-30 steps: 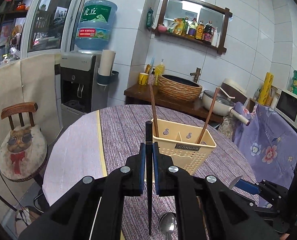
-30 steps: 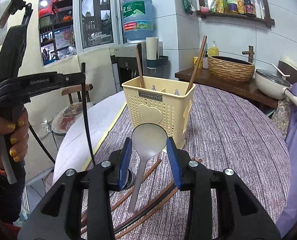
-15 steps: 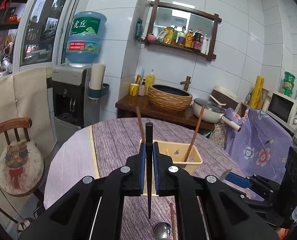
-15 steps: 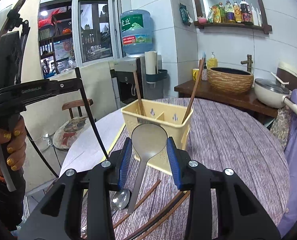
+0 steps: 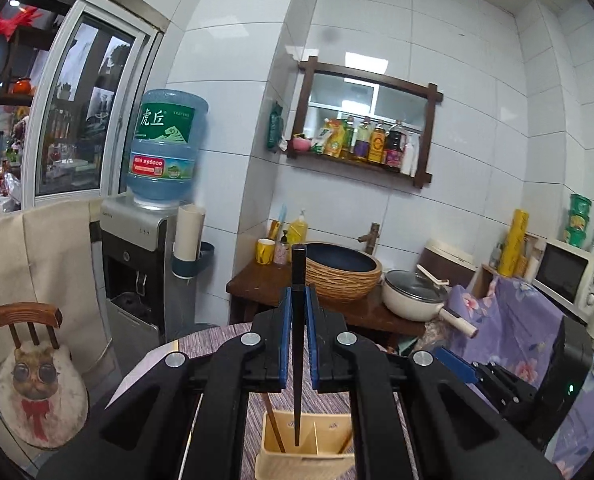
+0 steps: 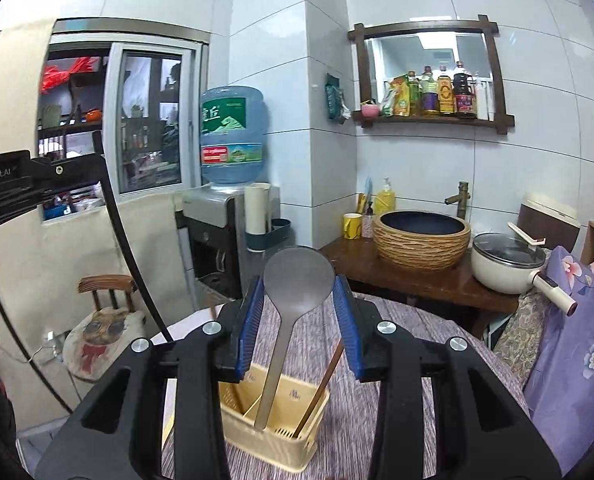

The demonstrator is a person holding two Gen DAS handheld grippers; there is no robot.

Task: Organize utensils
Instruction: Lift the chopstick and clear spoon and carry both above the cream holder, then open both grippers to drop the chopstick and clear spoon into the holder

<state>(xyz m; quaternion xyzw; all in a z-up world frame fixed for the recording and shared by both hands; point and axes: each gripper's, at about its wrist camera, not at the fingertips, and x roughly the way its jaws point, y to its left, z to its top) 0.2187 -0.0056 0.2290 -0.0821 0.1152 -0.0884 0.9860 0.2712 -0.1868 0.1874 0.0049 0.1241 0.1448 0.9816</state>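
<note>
Utensils are held over a cream plastic caddy (image 5: 303,458), one in each set of tongs. The left tongs (image 5: 297,340) are closed tight on a black chopstick (image 5: 298,360), which hangs upright with its lower tip inside the caddy's left compartment, beside a brown chopstick (image 5: 273,424) leaning there. The right tongs (image 6: 299,320) are closed on the bowl of a grey metal spoon (image 6: 297,280), gripping it by the edges; the handle points down into the caddy (image 6: 273,436), though which compartment it enters is hard to tell. Another brown chopstick (image 6: 319,392) leans in the caddy's right side.

The caddy stands on a round worktop (image 6: 397,360) covered with a purple striped cloth.

Behind it a dark wooden counter (image 6: 413,280) carries a woven basin (image 6: 421,240) with a brass tap (image 6: 461,198), a yellow mug (image 6: 352,226), a yellow soap bottle (image 6: 385,200) and a cream pot (image 6: 505,262) with a glass lid. On the white tiled wall a wooden shelf (image 6: 429,120) holds sauce bottles. A water dispenser (image 5: 137,260) with a blue bottle (image 5: 163,152) stands left, near a small chair (image 5: 29,356) with a cat cushion. A microwave (image 5: 573,276) sits far right above floral purple fabric (image 5: 517,320).
</note>
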